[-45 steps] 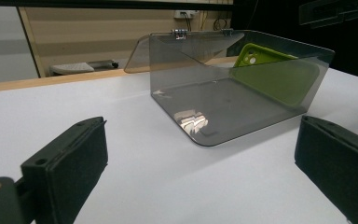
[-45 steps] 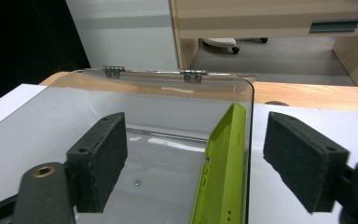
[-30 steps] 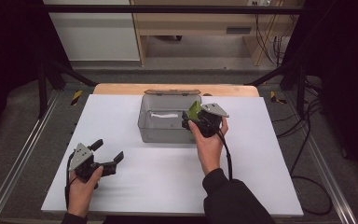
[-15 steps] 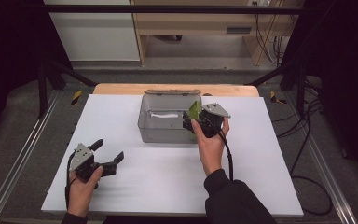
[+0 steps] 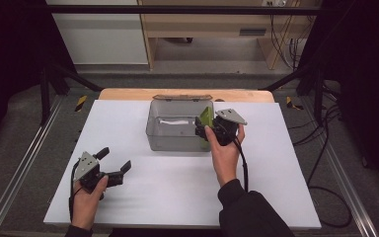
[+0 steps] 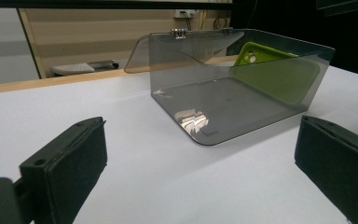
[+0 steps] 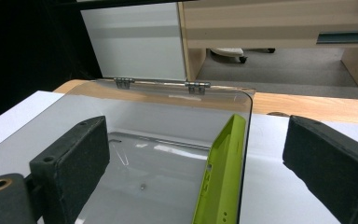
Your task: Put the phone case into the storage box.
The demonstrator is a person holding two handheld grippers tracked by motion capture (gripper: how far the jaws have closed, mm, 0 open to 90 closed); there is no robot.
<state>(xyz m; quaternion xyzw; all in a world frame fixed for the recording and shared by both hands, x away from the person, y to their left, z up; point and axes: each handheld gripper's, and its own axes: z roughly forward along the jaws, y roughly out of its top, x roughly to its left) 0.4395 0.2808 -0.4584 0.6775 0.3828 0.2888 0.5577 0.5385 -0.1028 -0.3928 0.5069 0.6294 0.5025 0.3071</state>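
Note:
A clear grey plastic box point(image 5: 170, 132) stands mid-table with its hinged lid folded back. A green phone case point(image 5: 206, 117) stands on edge inside it, leaning on the right wall. My right gripper point(image 5: 201, 128) is at that wall, open. In the right gripper view the case point(image 7: 221, 172) and the box wall point(image 7: 246, 135) sit between the wide-apart jaws of that gripper point(image 7: 198, 168), touching neither. My left gripper point(image 5: 113, 159) rests open at the front left of the table. In the left gripper view the box point(image 6: 214, 107) and case point(image 6: 279, 70) lie well beyond its empty gripper point(image 6: 200, 177).
The white tabletop point(image 5: 177, 187) has a wooden strip point(image 5: 128, 94) along its far edge. Metal frame rails point(image 5: 24, 163) run down both sides, and cables point(image 5: 325, 148) trail off to the right. A wooden cabinet point(image 5: 217, 24) stands behind the table.

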